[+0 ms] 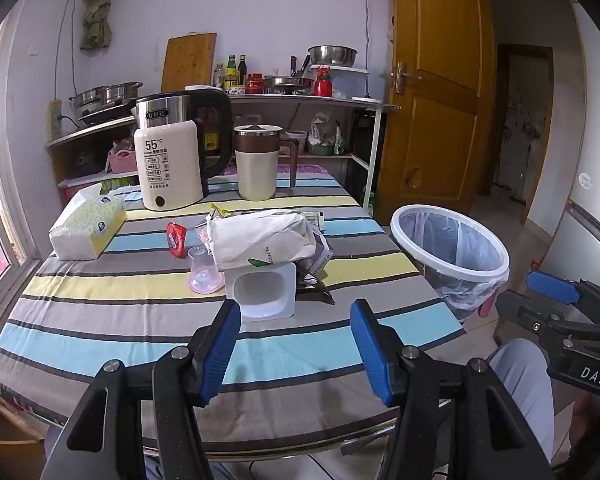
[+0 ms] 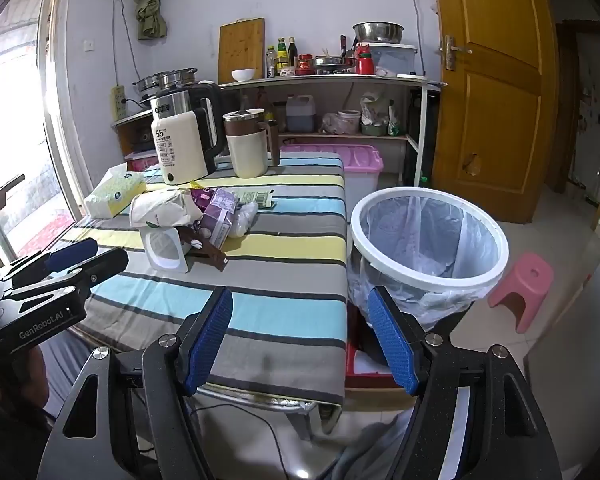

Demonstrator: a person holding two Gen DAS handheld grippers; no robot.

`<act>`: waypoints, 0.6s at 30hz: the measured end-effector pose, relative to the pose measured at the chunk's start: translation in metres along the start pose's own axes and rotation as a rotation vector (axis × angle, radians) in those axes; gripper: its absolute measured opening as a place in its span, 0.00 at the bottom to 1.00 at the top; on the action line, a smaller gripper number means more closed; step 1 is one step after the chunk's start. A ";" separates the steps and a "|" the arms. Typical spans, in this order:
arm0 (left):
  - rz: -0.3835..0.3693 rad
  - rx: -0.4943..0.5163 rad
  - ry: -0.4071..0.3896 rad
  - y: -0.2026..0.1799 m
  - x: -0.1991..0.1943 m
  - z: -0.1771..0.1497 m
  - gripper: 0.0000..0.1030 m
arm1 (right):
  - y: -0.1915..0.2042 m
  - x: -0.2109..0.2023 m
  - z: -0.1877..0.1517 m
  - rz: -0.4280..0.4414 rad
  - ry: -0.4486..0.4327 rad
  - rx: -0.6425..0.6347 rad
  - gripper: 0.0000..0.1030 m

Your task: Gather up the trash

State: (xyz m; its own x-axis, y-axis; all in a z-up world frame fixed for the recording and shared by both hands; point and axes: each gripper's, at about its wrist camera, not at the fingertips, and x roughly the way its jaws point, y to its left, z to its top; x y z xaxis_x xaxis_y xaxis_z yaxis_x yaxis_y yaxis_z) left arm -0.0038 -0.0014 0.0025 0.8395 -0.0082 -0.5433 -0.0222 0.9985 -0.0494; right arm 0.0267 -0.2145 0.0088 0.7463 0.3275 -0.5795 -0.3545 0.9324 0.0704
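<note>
A heap of trash lies mid-table on the striped cloth point(image 1: 100, 344): a white square plastic cup point(image 1: 262, 294) on its side, a crumpled white paper bag point(image 1: 260, 240) on top of it, a clear pink-tinted cup point(image 1: 204, 274), a red wrapper point(image 1: 176, 238), a brown wrapper point(image 1: 314, 286) and a purple carton point(image 2: 218, 216). A white bin point(image 1: 450, 248) with a clear liner stands right of the table point(image 2: 428, 240). My left gripper point(image 1: 296, 344) is open and empty just before the white cup. My right gripper point(image 2: 300, 336) is open and empty over the table's right edge near the bin.
A tissue pack point(image 1: 88, 226), a cream kettle point(image 1: 172, 160) and a lidded mug point(image 1: 258, 162) stand at the table's back. Shelves with cookware sit behind. A pink storage box point(image 2: 352, 168), a pink stool point(image 2: 522, 284) and a wooden door point(image 2: 496, 80) are to the right.
</note>
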 end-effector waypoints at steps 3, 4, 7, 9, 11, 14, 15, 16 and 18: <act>-0.003 -0.005 0.000 0.002 0.004 -0.001 0.55 | 0.001 0.000 0.000 -0.001 0.000 -0.001 0.69; -0.002 -0.005 0.001 0.001 0.004 -0.001 0.55 | 0.000 0.000 0.000 -0.001 0.001 -0.001 0.69; -0.009 -0.009 0.002 0.004 0.004 0.000 0.55 | 0.001 0.001 0.000 -0.003 0.002 -0.002 0.69; -0.012 -0.010 0.004 0.004 0.005 0.001 0.55 | 0.002 0.001 0.001 -0.003 0.003 -0.003 0.69; -0.013 -0.011 0.004 0.004 0.005 0.000 0.55 | 0.002 0.001 0.001 -0.003 0.004 -0.003 0.69; -0.014 -0.011 0.003 0.004 0.005 0.001 0.55 | 0.000 0.001 0.000 -0.003 0.004 -0.002 0.69; -0.014 -0.011 0.004 0.004 0.005 0.001 0.55 | 0.000 0.001 0.000 -0.003 0.004 -0.002 0.69; -0.015 -0.010 0.004 0.004 0.005 0.001 0.55 | 0.001 0.001 0.000 -0.003 0.005 -0.002 0.69; -0.015 -0.010 0.004 0.004 0.005 0.001 0.55 | 0.000 0.001 0.000 -0.003 0.005 -0.003 0.69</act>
State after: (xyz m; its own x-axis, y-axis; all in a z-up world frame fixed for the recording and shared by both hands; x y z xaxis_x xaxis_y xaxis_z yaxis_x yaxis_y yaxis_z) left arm 0.0007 0.0023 0.0000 0.8377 -0.0233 -0.5456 -0.0154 0.9977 -0.0662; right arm 0.0274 -0.2137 0.0081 0.7447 0.3236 -0.5837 -0.3535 0.9331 0.0663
